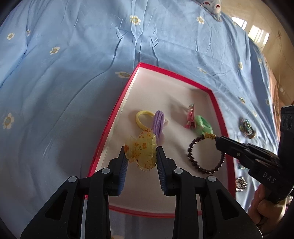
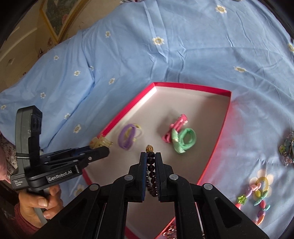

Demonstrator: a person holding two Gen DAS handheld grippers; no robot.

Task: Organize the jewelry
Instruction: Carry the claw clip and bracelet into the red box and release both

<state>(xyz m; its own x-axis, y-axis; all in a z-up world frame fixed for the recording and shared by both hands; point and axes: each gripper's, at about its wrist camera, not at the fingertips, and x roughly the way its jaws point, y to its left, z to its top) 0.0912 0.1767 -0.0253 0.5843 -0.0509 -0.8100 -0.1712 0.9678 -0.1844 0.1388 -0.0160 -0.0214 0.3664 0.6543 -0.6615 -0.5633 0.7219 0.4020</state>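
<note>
A red-rimmed box with a pale floor lies on the blue bedspread; it also shows in the right wrist view. My left gripper is shut on a yellow translucent hair claw above the box's left side; the claw also shows in the right wrist view. My right gripper is shut on a dark bead bracelet with a gold charm, hanging over the box's right part. Inside lie yellow and purple hair ties, a pink clip and a green tie.
Outside the box on the bedspread lie a multicoloured beaded piece, a silvery piece and a pastel plastic bead bracelet. Room wall and a framed picture are beyond the bed edge.
</note>
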